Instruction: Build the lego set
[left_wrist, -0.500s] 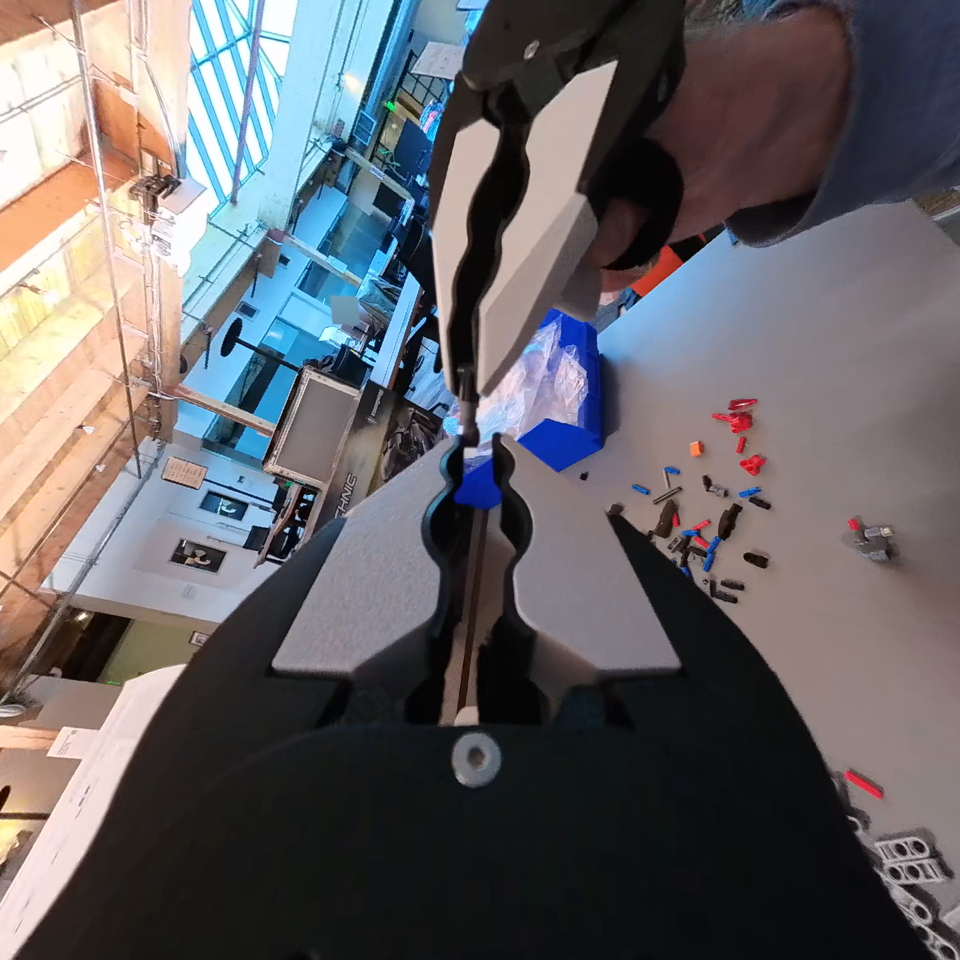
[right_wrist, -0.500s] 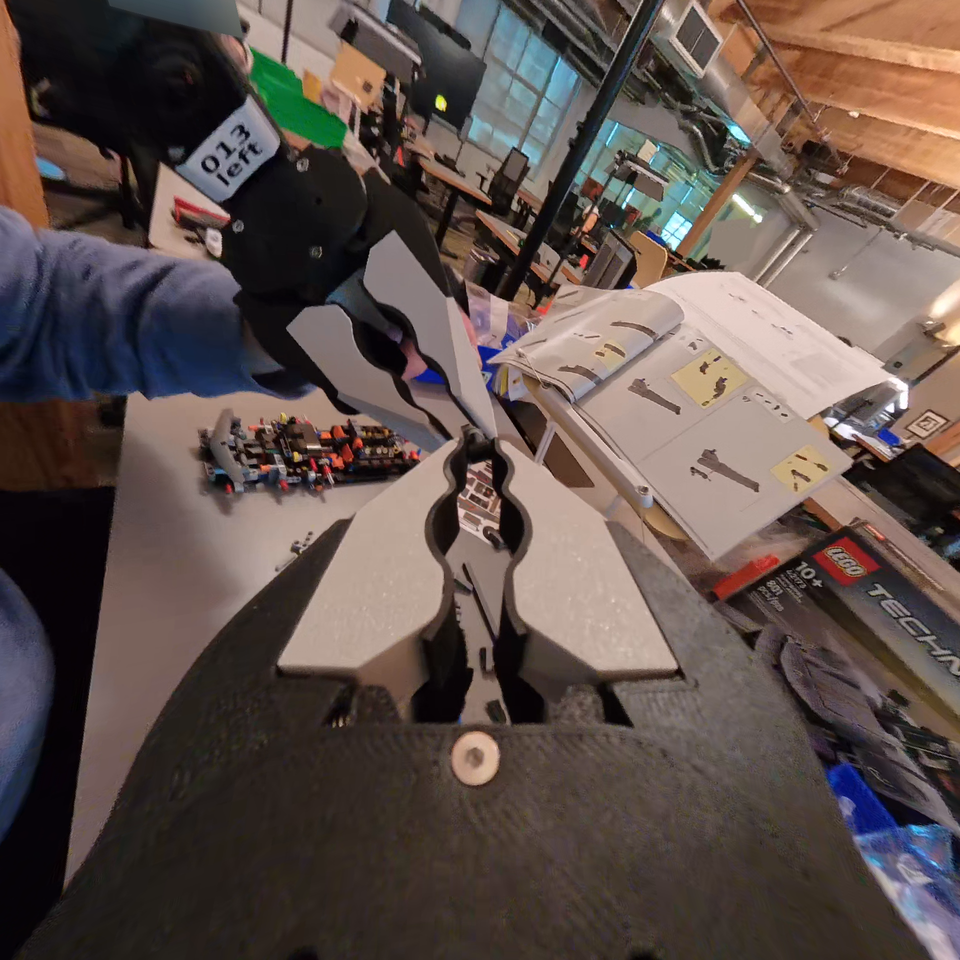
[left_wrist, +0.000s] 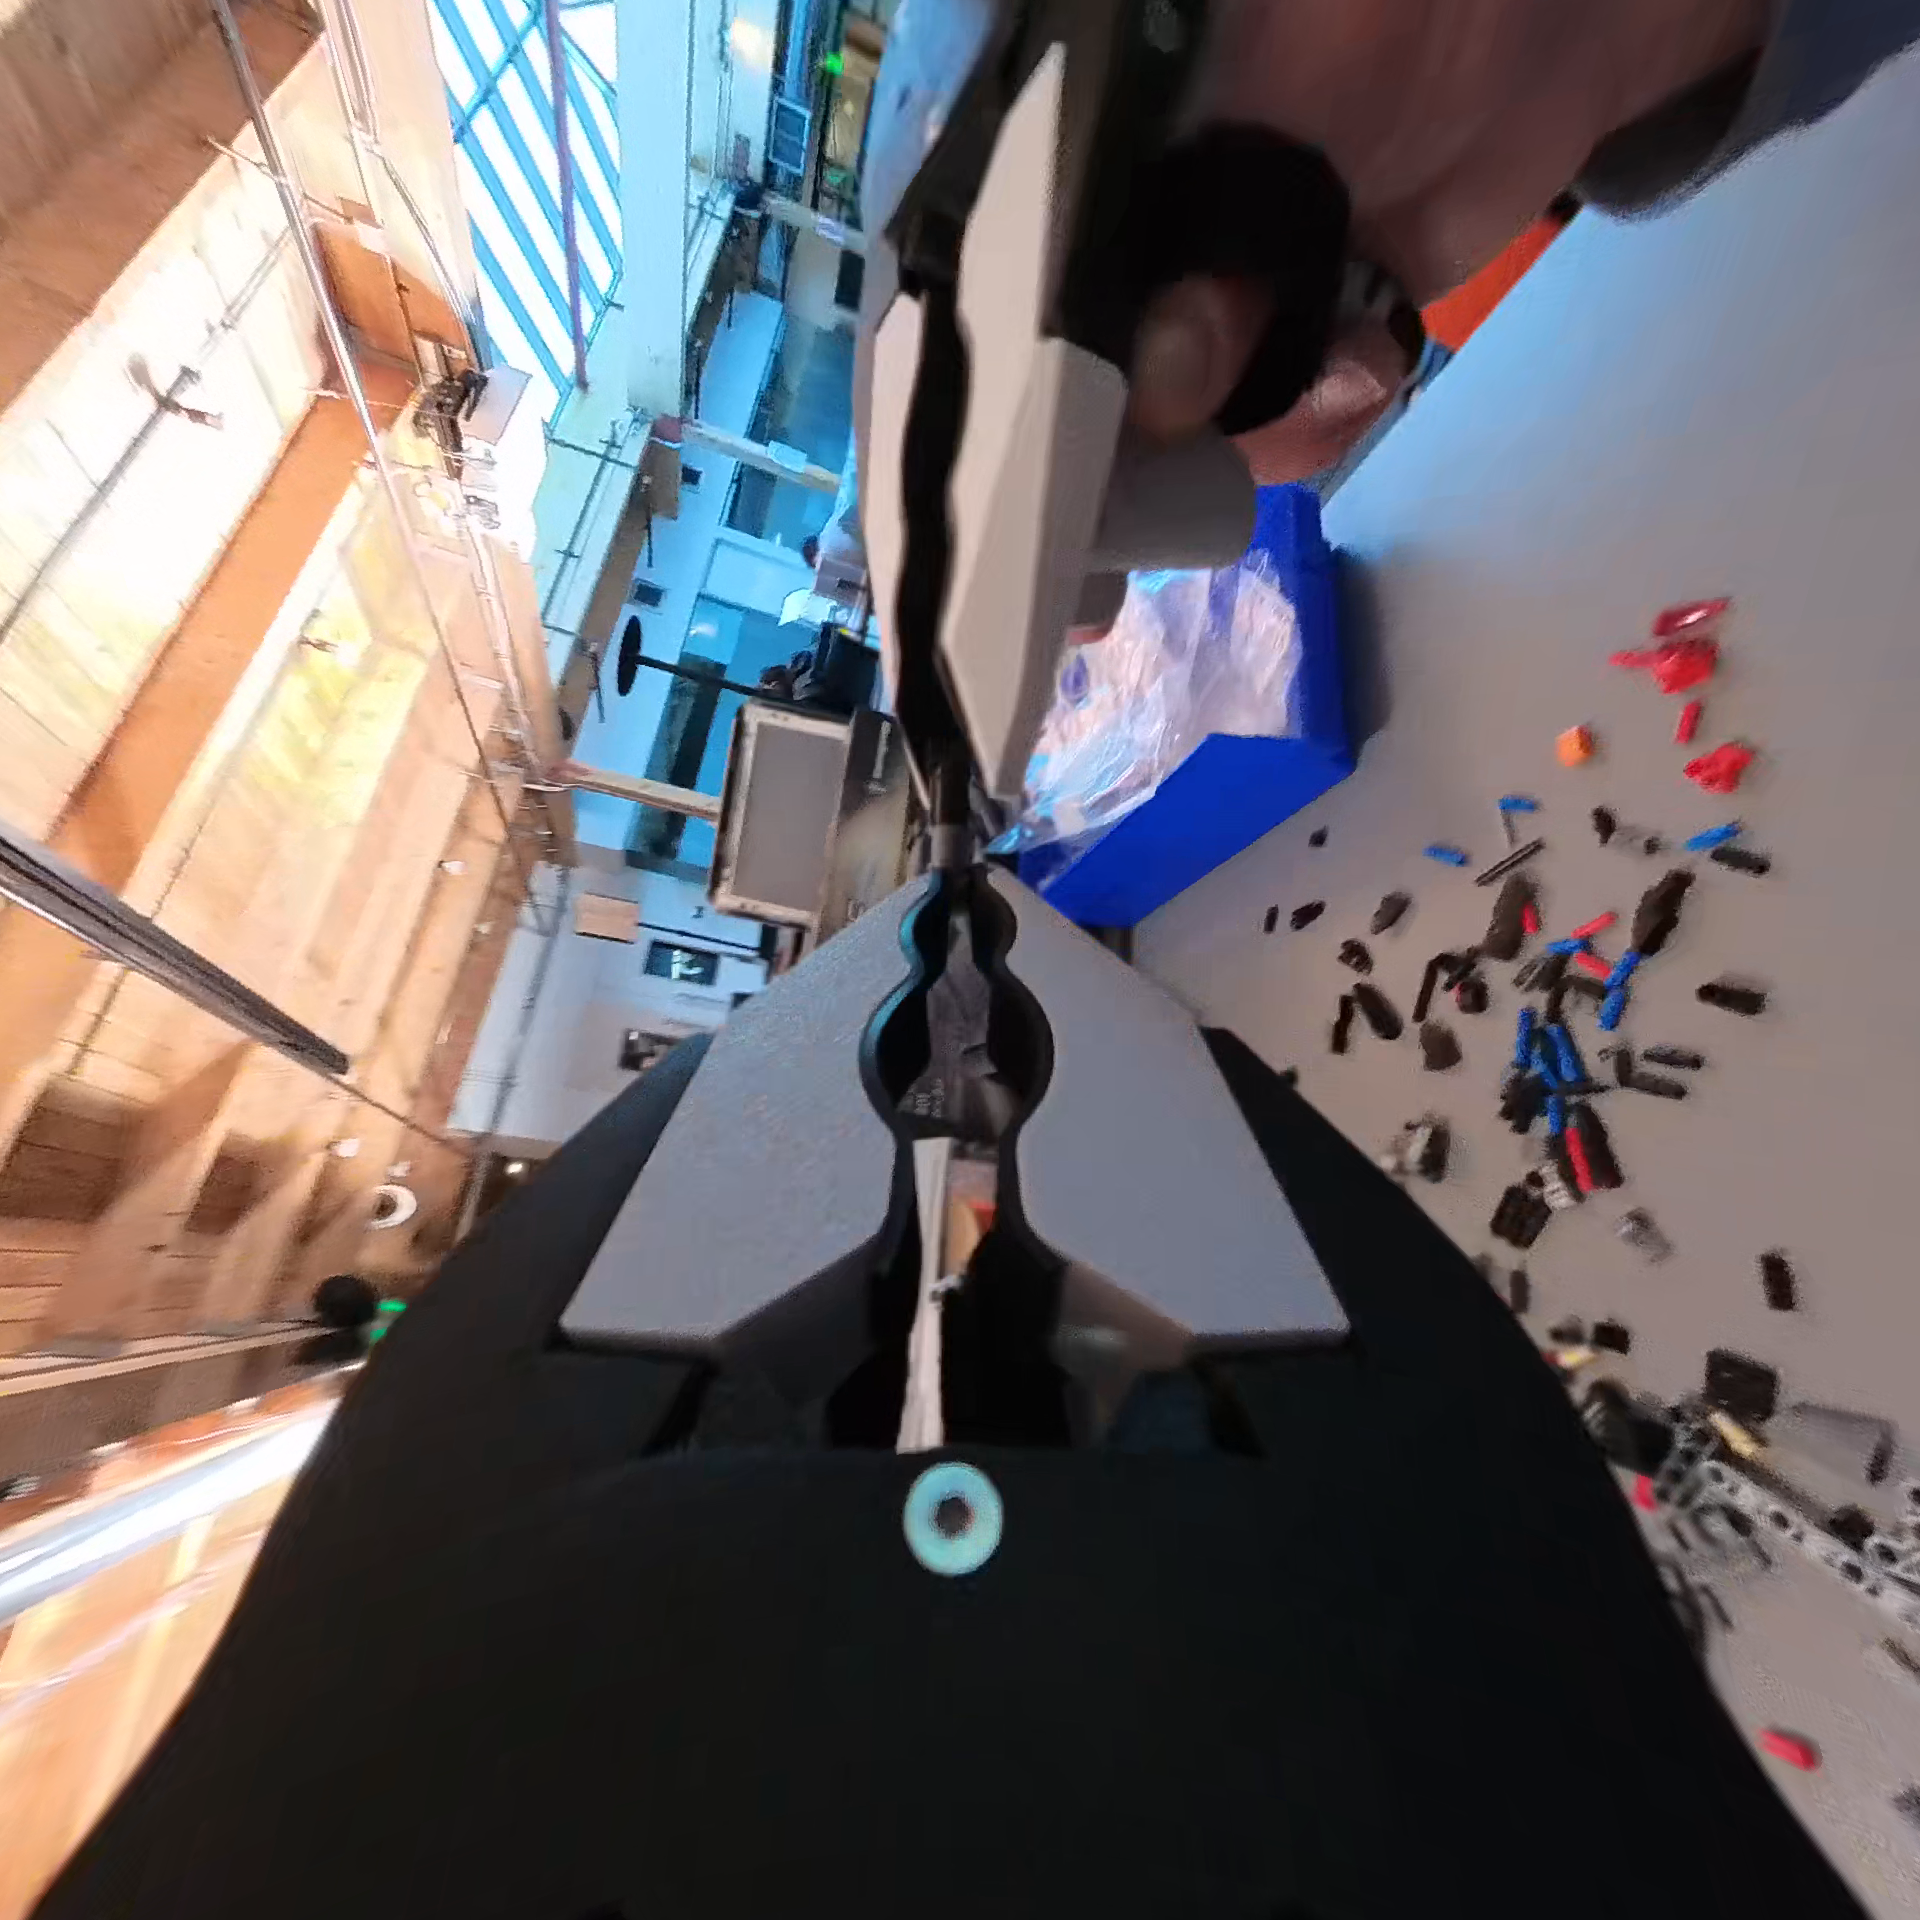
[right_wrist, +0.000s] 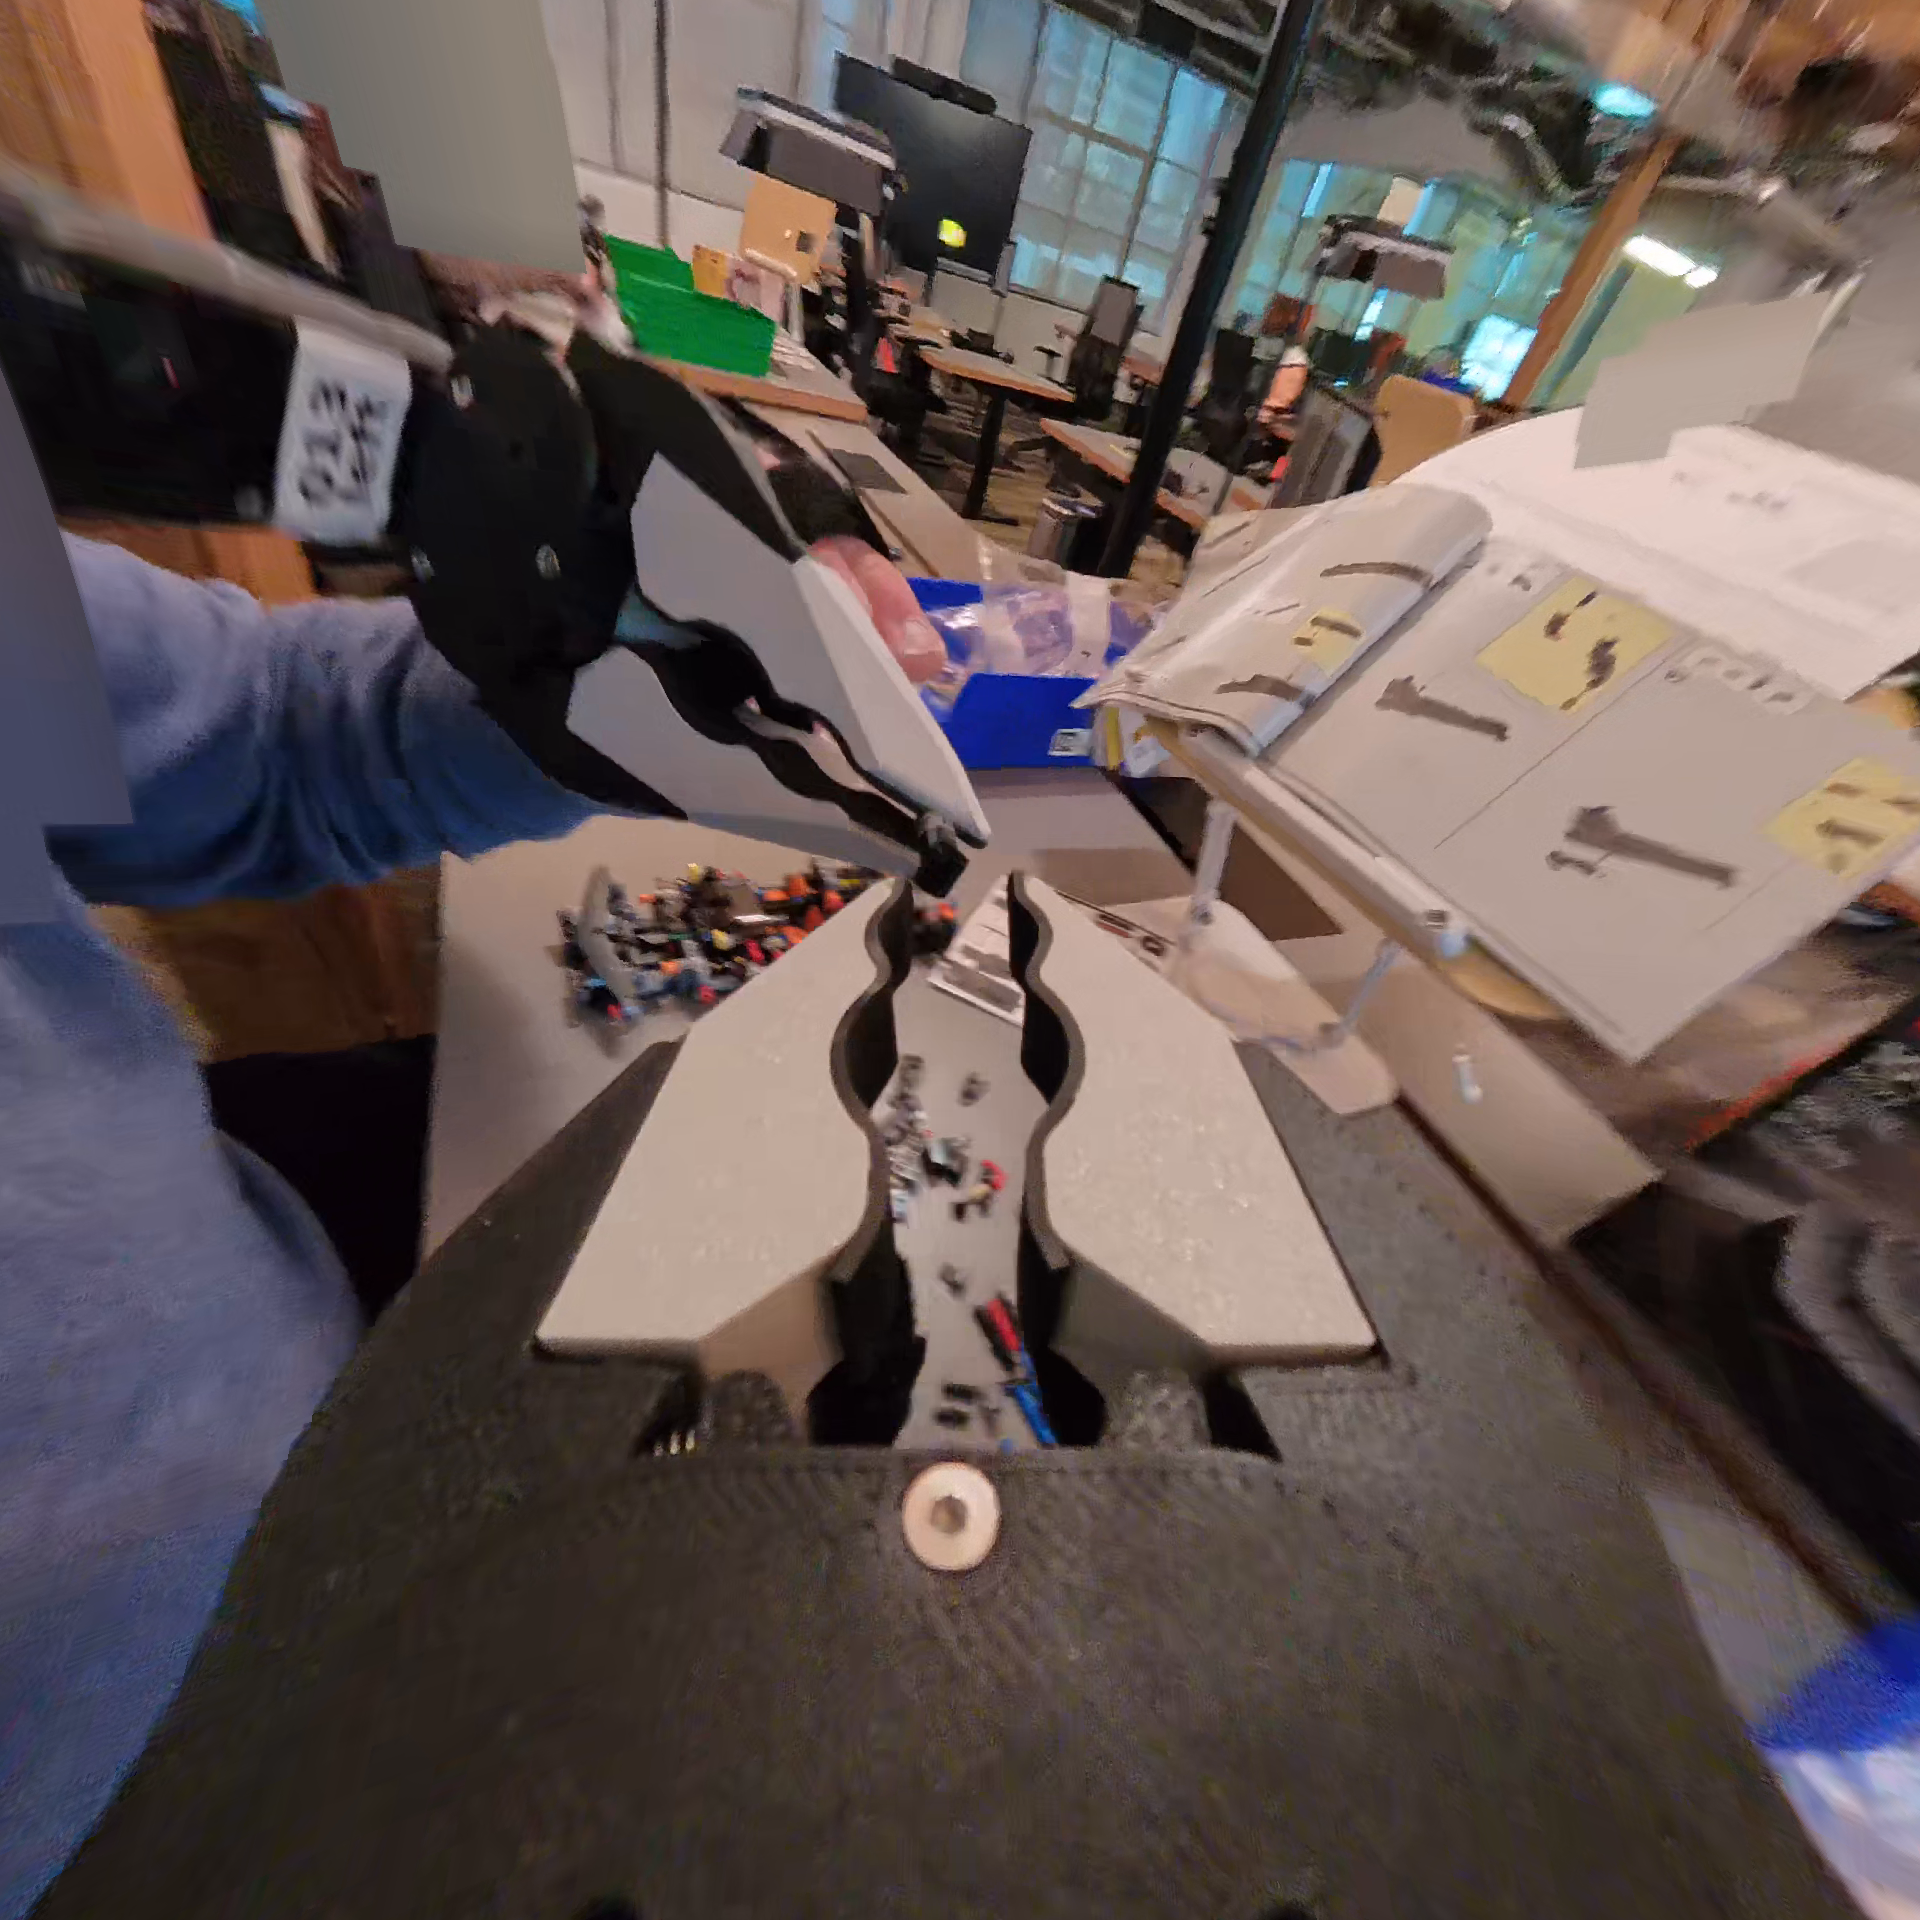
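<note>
My left gripper (left_wrist: 961, 883) is shut on a small black lego piece (left_wrist: 948, 826) that sticks out past its tips. In the right wrist view the left gripper (right_wrist: 951, 844) comes in from the upper left with the black piece (right_wrist: 940, 868) at its tips. My right gripper (right_wrist: 954, 885) is open just below and in front of that piece, and the table shows through the gap. In the left wrist view the right gripper (left_wrist: 951, 764) points down at the piece from above, held by a hand. Both are held above the grey table (left_wrist: 1558, 436).
Loose red, blue and black pieces (left_wrist: 1558, 1018) lie scattered on the table. A partly built model (right_wrist: 707, 935) lies at the left. A blue bin of plastic bags (left_wrist: 1226, 800) stands behind. An open instruction booklet on a stand (right_wrist: 1507, 748) is at the right. The tips of both grippers are at nearly the same place.
My right gripper has opened; its tips were closed at the black piece before. The left gripper keeps its hold on the piece. Both views have swung and blurred.
</note>
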